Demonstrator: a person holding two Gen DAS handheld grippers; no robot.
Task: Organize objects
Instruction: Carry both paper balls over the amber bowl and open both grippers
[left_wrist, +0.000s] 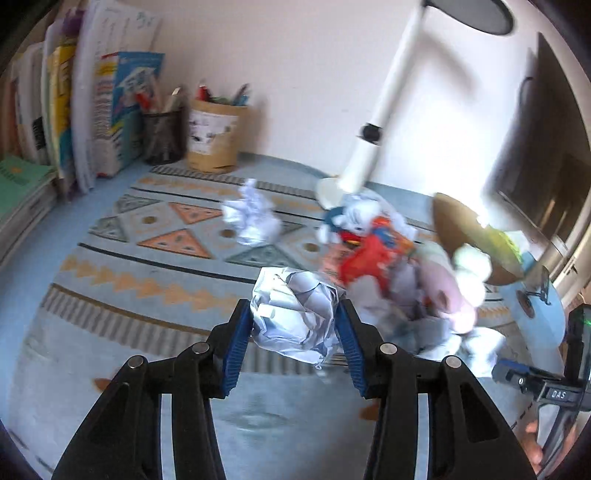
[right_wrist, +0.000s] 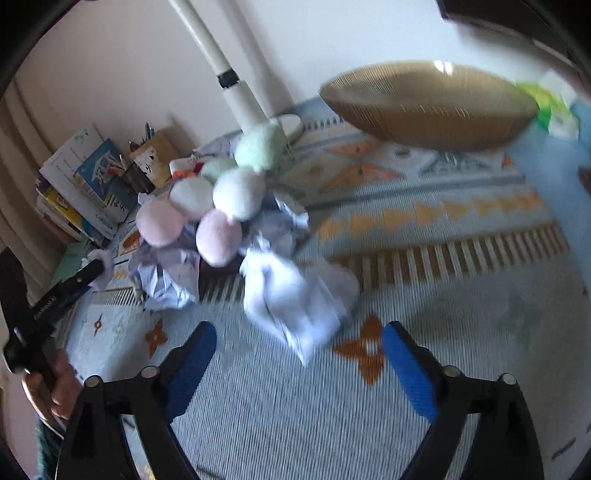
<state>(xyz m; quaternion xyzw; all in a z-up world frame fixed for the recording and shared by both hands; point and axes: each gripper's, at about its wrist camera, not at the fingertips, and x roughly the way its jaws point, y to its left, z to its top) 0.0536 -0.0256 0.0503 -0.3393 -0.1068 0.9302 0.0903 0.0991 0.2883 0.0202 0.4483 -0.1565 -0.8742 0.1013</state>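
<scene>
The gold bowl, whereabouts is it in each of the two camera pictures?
Left wrist view: the gold bowl sits at the right, behind the heap of crumpled paper and soft balls.
Right wrist view: the gold bowl is at the upper right, on the patterned mat.
Shared landmark: the white lamp pole, leaning in from the top just left of the bowl in both.

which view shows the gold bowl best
The right wrist view: the gold bowl shows whole, rim and ribbed side, above the mat. The left wrist view catches only a blurred part of it at the right, behind the pompoms.
</scene>
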